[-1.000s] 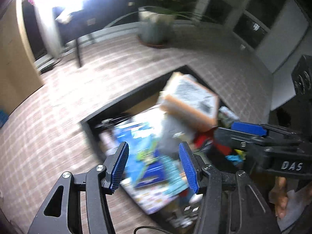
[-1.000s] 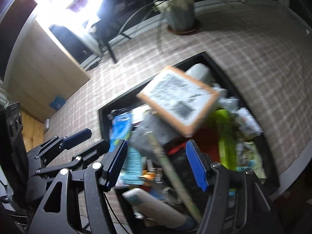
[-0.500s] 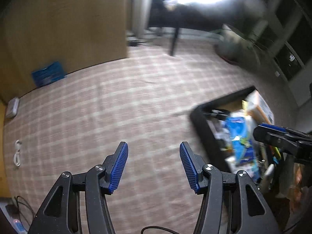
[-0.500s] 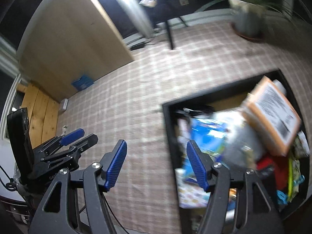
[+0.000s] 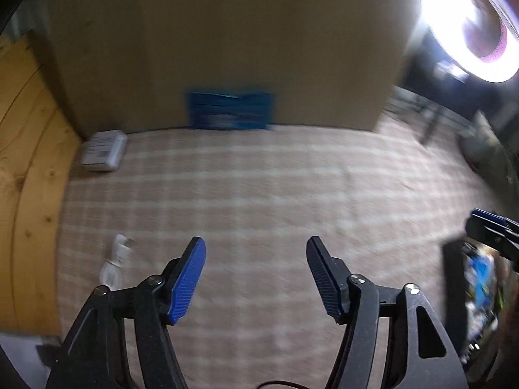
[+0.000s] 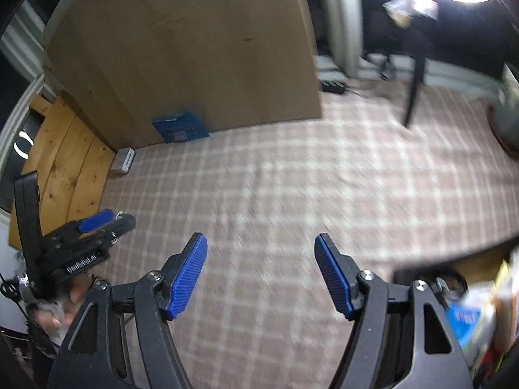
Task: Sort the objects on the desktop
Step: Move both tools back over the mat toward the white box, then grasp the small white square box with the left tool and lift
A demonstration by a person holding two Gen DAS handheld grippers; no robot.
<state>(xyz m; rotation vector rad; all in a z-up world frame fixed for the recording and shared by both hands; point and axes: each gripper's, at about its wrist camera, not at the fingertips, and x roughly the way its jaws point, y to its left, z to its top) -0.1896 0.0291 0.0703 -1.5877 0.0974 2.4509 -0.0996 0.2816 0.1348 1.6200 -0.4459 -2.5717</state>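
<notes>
Left gripper: jaws spread wide, nothing between them, only plaid cloth below; they have just been opening. Right gripper: jaws at full spread, also empty, likewise just opening.

Landmark: the black tray, crammed with desktop objects. In the left wrist view it sits at the right edge of frame, well right of the left gripper, with the right gripper's blue-padded tip just above it. In the right wrist view its corner shows just beside the right finger, a blue packet inside; contents blurred.

Far left of the tray, a white coiled cable on the cloth near a wooden surface. Beyond, well away from the tray: white box, blue box against a tan panel. A bright lamp glares above.
</notes>
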